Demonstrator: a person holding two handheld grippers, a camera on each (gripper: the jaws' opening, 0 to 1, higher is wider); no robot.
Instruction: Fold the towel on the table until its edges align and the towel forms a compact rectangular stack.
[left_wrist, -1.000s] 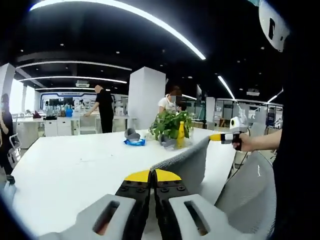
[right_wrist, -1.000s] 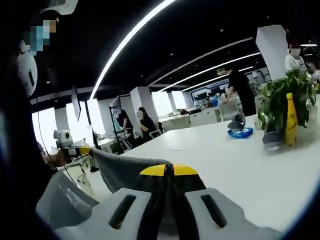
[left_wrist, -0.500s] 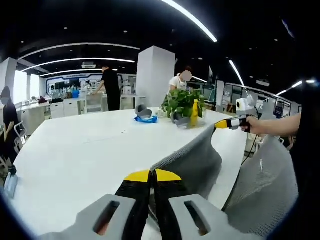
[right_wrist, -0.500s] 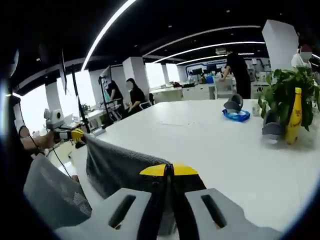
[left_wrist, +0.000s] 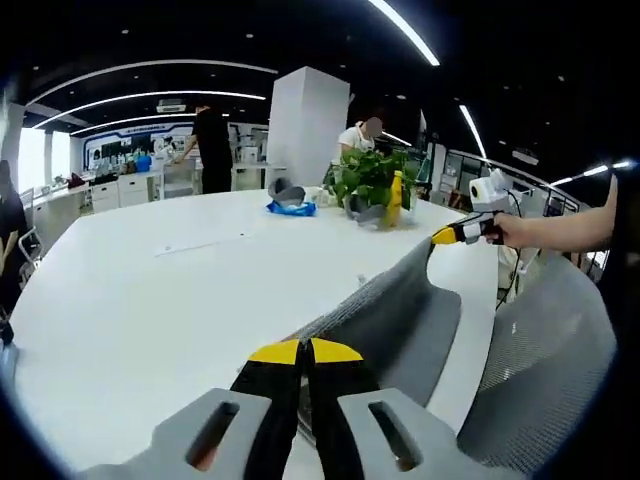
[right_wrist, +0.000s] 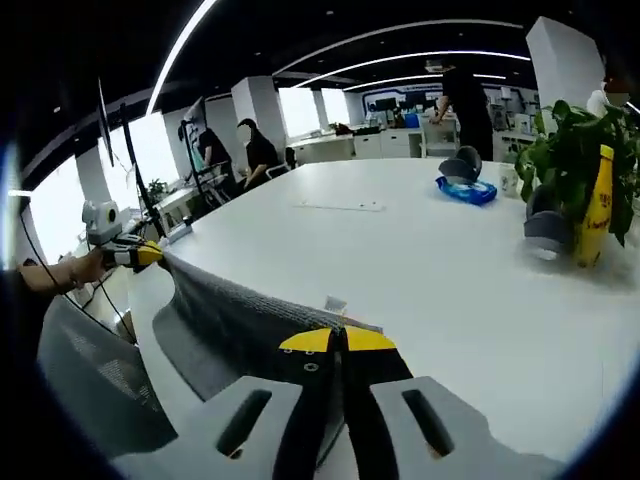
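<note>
A grey towel (left_wrist: 400, 312) hangs stretched between my two grippers over the near edge of the white table (left_wrist: 150, 300). My left gripper (left_wrist: 304, 351) is shut on one corner of it. In the left gripper view the right gripper (left_wrist: 450, 234) pinches the far corner, held by a hand. The right gripper view has the same towel (right_wrist: 245, 315) sagging from my right gripper (right_wrist: 338, 341), which is shut on it, across to the left gripper (right_wrist: 145, 255) at the left. A small white label (right_wrist: 334, 303) sticks up from the towel's top edge.
A potted plant (left_wrist: 368, 178), a yellow bottle (left_wrist: 395, 199) and a blue-and-grey object (left_wrist: 288, 203) stand at the far side of the table. A grey mesh chair (left_wrist: 540, 370) sits by the near edge. Several people stand at desks behind.
Both grippers have come down and forward toward the table, still holding the towel. More of the tabletop shows, and the towel hangs lower and wider between them.
</note>
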